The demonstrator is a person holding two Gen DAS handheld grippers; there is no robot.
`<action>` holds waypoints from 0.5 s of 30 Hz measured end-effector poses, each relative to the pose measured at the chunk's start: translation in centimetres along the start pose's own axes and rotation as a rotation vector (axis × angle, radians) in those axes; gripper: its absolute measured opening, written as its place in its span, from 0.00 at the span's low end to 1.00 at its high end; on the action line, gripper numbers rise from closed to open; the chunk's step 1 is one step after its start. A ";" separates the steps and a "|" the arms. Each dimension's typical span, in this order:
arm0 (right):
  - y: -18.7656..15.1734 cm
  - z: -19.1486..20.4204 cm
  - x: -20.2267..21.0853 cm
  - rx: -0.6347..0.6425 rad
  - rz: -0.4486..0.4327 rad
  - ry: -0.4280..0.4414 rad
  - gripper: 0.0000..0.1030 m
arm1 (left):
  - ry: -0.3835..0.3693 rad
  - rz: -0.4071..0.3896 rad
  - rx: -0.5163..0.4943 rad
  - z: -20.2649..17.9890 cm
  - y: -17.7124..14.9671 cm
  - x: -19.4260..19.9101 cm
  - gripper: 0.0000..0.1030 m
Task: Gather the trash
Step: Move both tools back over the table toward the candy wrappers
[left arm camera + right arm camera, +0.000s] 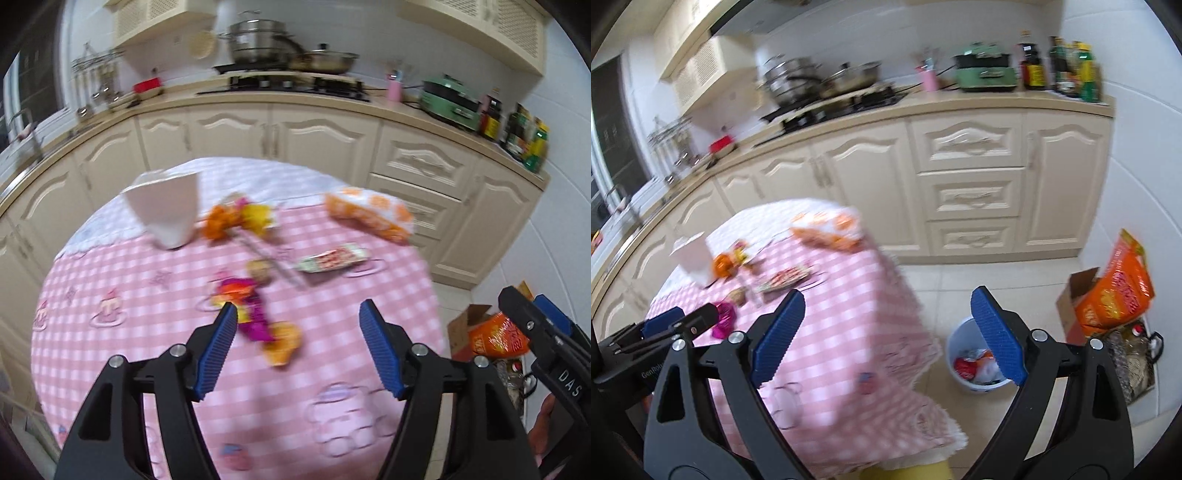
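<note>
Wrappers lie scattered on the pink checked tablecloth [147, 325]. A magenta and orange wrapper [251, 310] and an orange scrap [282, 343] lie just below my left gripper [298, 306], which hangs open and empty above them. Farther back are a red and white packet [332, 258], a small brown piece [260, 271] and orange and yellow wrappers [236, 218]. My right gripper [889, 295] is open and empty over the table's edge [849, 314]. Beside that edge a white bin [960, 328] stands on the floor and holds trash.
A white cup [166, 210] and an orange patterned pack [369, 212] stand at the table's far side. A cardboard box with an orange bag [1115, 291] stands by the wall. Cream cabinets [967, 195] and a stove with pots [258, 40] lie behind.
</note>
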State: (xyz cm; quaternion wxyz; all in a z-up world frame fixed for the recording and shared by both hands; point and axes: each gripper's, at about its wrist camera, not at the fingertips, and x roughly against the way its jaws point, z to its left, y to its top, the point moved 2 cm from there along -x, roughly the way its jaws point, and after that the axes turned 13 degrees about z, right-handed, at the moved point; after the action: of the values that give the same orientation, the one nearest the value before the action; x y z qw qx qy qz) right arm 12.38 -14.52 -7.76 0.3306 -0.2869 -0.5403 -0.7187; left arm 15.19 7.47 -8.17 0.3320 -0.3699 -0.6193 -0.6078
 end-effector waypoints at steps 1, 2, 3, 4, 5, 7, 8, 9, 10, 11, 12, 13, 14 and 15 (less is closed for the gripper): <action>0.1 1.0 -0.5 0.019 0.017 0.008 0.87 | 0.008 0.005 0.016 1.2 -0.1 -0.1 0.65; 0.0 1.7 -1.0 0.034 0.029 0.013 0.87 | 0.011 0.008 0.025 1.8 -0.2 -0.2 0.65; 0.0 2.5 -1.4 0.054 0.041 0.021 0.87 | 0.017 0.012 0.040 2.8 -0.4 -0.3 0.65; -0.1 3.6 -2.0 0.079 0.056 0.031 0.87 | 0.022 0.016 0.055 3.9 -0.5 -0.4 0.65; -0.2 4.3 -2.4 0.096 0.069 0.038 0.87 | 0.026 0.020 0.066 4.6 -0.6 -0.5 0.65; -0.4 5.8 -3.4 0.133 0.102 0.057 0.87 | 0.034 0.029 0.090 6.2 -0.9 -0.8 0.65; -0.7 6.8 -4.0 0.155 0.120 0.068 0.87 | 0.039 0.034 0.102 7.0 -1.1 -1.0 0.65; -0.8 7.6 -4.6 0.174 0.136 0.073 0.87 | 0.043 0.039 0.110 7.5 -1.3 -1.2 0.65; -1.1 8.2 -4.9 0.189 0.147 0.075 0.87 | 0.048 0.046 0.123 8.3 -1.4 -1.4 0.65; -1.3 9.0 -5.5 0.211 0.162 0.079 0.87 | 0.051 0.054 0.136 9.0 -1.6 -1.7 0.65; -1.5 9.8 -6.0 0.232 0.175 0.084 0.87 | 0.052 0.060 0.145 9.5 -1.8 -1.9 0.65; -1.7 10.5 -6.5 0.252 0.188 0.088 0.87 | 0.053 0.067 0.157 10.2 -1.9 -2.1 0.65; -1.9 11.0 -6.8 0.266 0.198 0.091 0.87 | 0.054 0.074 0.168 10.9 -2.1 -2.4 0.65; -2.1 11.6 -7.3 0.281 0.210 0.094 0.87 | 0.055 0.080 0.175 11.3 -2.2 -2.6 0.65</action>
State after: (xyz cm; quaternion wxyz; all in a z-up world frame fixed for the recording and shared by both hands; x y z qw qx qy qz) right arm 15.89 -1.70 -11.66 0.4655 -0.2587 -0.5863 -0.6105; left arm 15.00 18.69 -11.96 0.4039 -0.3470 -0.6454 -0.5476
